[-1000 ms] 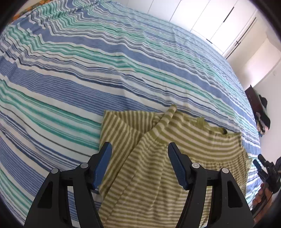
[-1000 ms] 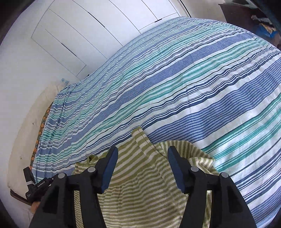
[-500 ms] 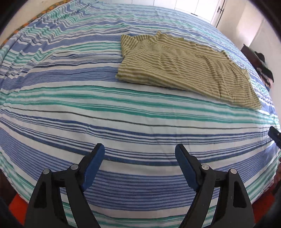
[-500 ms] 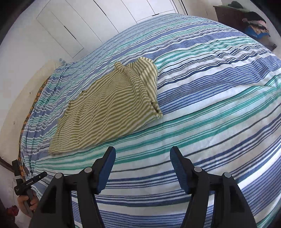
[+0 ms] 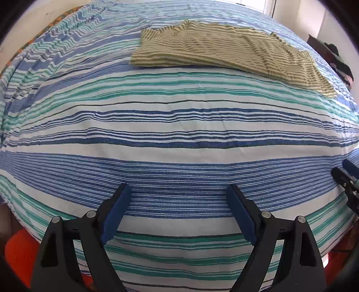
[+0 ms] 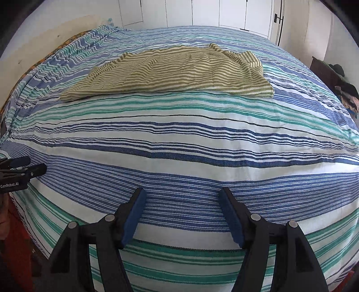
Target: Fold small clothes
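Note:
An olive-and-cream striped shirt (image 5: 224, 49) (image 6: 175, 71) lies folded flat on the far half of the bed, its sleeves tucked in. Both grippers hover over the bed's near edge, well short of the shirt. My left gripper (image 5: 178, 191) has its blue pads wide apart and still opening, with only the bedspread behind them. The jaws of my right gripper (image 6: 181, 195) are opening too, nothing between them. Each gripper shows at the edge of the other's view: the right gripper (image 5: 346, 175) and the left gripper (image 6: 24, 166).
The bed is covered by a blue, teal and white striped bedspread (image 5: 179, 125) (image 6: 179, 134). White wardrobe doors (image 6: 202, 13) stand behind it. A dark cabinet with piled clothes (image 6: 336, 76) is at the right. Something orange-red (image 5: 18, 251) lies below the bed's near left corner.
Both grippers have pulled back from over the shirt to the bed's near edge, and their jaws have widened. The shirt, close under the fingers before, now lies far off.

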A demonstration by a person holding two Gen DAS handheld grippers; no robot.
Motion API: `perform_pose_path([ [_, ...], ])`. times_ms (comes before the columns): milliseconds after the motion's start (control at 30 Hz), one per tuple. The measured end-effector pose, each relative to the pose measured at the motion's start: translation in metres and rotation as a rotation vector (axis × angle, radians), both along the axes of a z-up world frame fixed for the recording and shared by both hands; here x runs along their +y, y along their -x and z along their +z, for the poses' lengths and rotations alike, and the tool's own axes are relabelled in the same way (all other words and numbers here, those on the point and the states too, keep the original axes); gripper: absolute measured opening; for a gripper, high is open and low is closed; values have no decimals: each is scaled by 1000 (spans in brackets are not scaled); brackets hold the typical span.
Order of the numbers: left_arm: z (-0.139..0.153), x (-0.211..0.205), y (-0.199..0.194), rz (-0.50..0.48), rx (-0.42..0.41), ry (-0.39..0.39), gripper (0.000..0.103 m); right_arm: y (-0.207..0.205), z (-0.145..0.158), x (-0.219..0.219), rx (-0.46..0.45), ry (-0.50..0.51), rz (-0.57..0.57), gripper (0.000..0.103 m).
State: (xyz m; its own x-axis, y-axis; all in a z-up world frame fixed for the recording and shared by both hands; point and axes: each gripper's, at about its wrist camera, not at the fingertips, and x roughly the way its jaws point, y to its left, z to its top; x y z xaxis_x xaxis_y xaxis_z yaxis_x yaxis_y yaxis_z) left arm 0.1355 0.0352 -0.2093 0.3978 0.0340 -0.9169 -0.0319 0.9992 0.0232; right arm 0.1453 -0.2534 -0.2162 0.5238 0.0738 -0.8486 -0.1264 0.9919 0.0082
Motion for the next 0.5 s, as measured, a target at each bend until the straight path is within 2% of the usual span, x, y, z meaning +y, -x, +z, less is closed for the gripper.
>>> perform_pose_path([
  [133, -2, 1, 1, 4, 0, 6, 90, 1, -8, -6, 4, -41, -40, 73],
  [500, -11, 3, 10, -18, -28, -28, 100, 3, -8, -3, -12, -42, -40, 75],
])
